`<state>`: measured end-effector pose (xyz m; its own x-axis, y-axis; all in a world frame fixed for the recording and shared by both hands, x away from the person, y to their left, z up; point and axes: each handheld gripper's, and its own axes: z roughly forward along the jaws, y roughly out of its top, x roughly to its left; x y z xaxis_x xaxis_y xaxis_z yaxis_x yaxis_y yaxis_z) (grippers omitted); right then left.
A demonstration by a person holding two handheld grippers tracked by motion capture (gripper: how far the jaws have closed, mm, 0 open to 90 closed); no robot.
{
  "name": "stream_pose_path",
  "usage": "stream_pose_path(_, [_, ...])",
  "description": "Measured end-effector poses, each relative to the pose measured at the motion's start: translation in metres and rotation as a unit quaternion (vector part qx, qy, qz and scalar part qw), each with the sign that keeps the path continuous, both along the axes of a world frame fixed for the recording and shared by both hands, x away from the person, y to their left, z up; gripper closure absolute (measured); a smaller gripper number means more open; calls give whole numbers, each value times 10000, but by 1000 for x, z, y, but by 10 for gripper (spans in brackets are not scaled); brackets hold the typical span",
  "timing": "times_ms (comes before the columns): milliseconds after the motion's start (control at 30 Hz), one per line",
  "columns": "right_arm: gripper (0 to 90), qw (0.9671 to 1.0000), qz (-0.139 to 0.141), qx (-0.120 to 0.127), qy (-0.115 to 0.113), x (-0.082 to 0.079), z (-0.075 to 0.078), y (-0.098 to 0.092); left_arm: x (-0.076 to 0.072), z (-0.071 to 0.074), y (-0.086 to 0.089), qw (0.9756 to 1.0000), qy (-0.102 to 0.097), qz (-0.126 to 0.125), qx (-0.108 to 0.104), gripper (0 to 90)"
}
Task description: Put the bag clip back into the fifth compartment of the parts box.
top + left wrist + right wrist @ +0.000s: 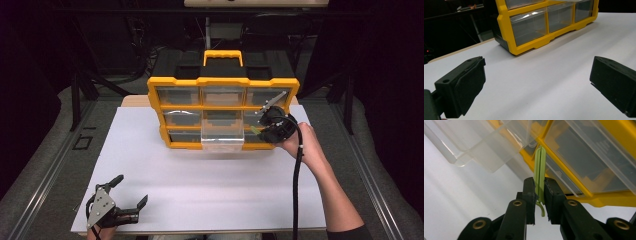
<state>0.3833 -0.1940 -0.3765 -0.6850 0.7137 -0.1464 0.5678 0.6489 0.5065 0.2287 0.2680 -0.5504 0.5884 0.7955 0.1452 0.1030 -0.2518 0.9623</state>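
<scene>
- Green clip [540, 170] is clamped in right gripper [539, 192], long axis pointed at the yellow organizer [223, 81], just beside its pulled-out drawer [222, 137].
- Left gripper [131, 192] is held released, well apart from the organizer.

The white flat surface [210, 190] lies bare and open across its near half, giving wide passage in front of the yellow plastic drawer cabinet with clear drawers [222, 82]. That cabinet blocks the far middle. Its pulled-out clear plastic drawer [222, 136] juts forward at the bottom row, narrowing room there.
</scene>
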Motion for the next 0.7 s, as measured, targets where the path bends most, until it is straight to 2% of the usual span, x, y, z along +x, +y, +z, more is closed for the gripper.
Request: stream_pose_path(700, [796,9996,143,-82,-209,3,30,14,0,0,0,10000,14,-15,3,4])
